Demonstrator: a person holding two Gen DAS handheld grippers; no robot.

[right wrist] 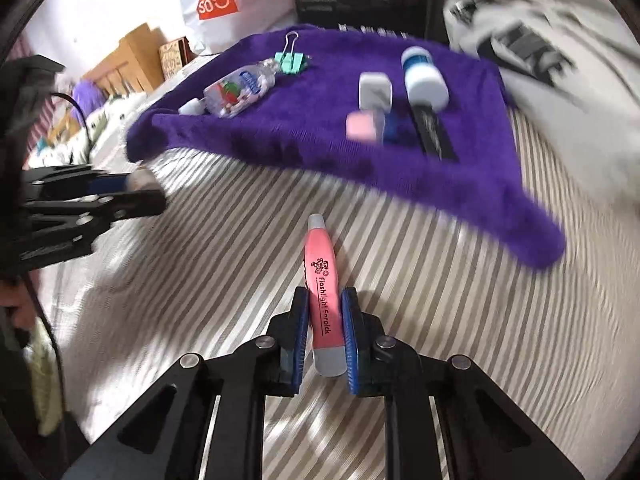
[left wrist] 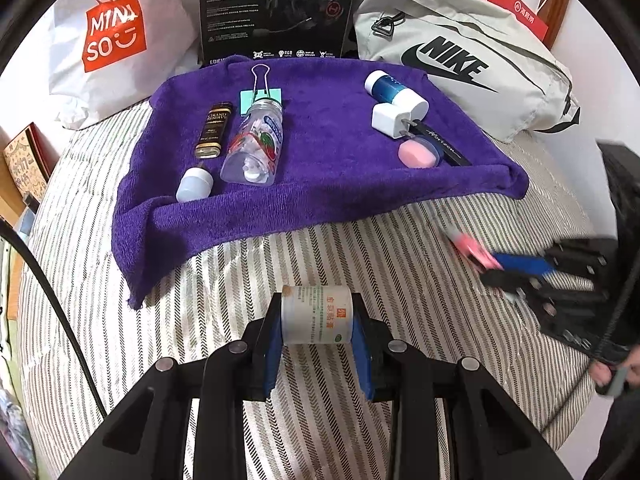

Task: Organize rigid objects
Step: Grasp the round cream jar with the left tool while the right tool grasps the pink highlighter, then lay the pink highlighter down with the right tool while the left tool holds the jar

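Observation:
My left gripper (left wrist: 317, 316) is shut on a white pill bottle (left wrist: 316, 314), held sideways above the striped bedding. My right gripper (right wrist: 326, 312) is shut on a pink pen-shaped flashlight (right wrist: 322, 280) that points toward the purple towel (right wrist: 440, 168). On the purple towel (left wrist: 328, 160) lie a clear plastic bottle (left wrist: 254, 146), a dark gold-lettered tube (left wrist: 213, 130), a mint binder clip (left wrist: 260, 94), a small pale-blue capped item (left wrist: 194, 184), a blue-and-white bottle (left wrist: 394, 90), a white charger plug (left wrist: 390, 120), a pink sponge (left wrist: 416, 155) and a black pen (left wrist: 444, 147). The right gripper (left wrist: 486, 264) shows blurred at the right of the left wrist view.
A white Miniso bag (left wrist: 116, 40), a black headset box (left wrist: 276, 8) and a grey Nike bag (left wrist: 460, 60) stand behind the towel. A hand (left wrist: 612, 372) shows at the right edge. A black cable (left wrist: 52, 292) crosses the left side. The left gripper (right wrist: 80, 200) appears at the left of the right wrist view.

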